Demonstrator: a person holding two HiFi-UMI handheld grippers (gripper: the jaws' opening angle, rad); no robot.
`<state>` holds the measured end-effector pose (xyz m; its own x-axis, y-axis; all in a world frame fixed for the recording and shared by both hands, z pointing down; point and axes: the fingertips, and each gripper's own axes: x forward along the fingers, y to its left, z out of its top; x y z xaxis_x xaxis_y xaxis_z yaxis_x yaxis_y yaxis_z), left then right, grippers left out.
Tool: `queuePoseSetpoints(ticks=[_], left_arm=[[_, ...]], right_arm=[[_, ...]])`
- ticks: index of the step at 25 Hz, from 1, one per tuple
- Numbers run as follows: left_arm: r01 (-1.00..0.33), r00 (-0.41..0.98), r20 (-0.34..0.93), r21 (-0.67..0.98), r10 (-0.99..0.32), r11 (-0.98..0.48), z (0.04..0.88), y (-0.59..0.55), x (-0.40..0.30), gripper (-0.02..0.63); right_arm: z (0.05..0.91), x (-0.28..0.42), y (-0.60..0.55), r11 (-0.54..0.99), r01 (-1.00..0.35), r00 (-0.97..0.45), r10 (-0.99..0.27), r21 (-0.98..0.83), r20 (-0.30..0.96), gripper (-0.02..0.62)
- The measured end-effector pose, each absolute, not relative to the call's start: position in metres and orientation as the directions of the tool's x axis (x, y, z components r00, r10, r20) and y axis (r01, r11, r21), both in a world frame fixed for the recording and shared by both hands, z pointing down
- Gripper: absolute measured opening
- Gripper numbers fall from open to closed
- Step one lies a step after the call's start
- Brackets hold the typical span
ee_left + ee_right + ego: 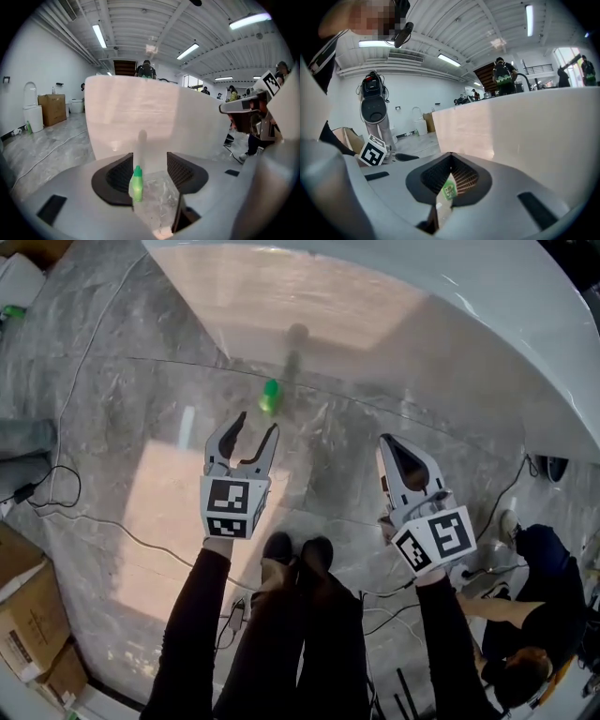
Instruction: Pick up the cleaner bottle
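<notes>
The left gripper's fingers stand spread wide with nothing pressed between them. The green cleaner bottle shows in the gap but well ahead of the tips, touching neither pad. The right gripper's fingers are pressed together at their tips and pinch nothing. In the right gripper view, the bottle's label is only glimpsed beyond them through the narrow slit lower down.

Seen from the head view, the left gripper points towards the bottle, which stands just past its tips. The right gripper hangs further to the right, apart from the bottle. Each tool carries its marker cube at the rear, above a dark sleeve.

The bottle stands upright, capped, on a glossy grey marbled surface. It is at the foot of a white curved panel, whose sheen holds a faint reflection of it. The person's dark shoes show between the two arms. Thin cables trail across the floor at left, near cardboard boxes, and another person sits at lower right.
</notes>
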<state>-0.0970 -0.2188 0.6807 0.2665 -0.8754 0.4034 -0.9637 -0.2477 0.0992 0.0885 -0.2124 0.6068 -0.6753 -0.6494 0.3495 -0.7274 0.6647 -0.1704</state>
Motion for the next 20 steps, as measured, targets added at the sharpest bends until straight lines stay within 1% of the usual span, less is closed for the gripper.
queuePoseSetpoints(ticks=[8, 20], left_arm=[[-0.97, 0.24, 0.464, 0.079, -0.853, -0.23, 0.799, -0.244, -0.107, 0.244], [-0.975, 0.212, 0.497, 0.048, -0.841, -0.217, 0.909, -0.286, -0.109, 0.258]], right_arm=[[0.685, 0.085, -0.243, 0.694, -0.705, -0.695, -0.637, -0.143, 0.332, 0.0], [0.778, 0.087, -0.271, 0.715, -0.684, -0.716, -0.622, -0.144, 0.317, 0.002]])
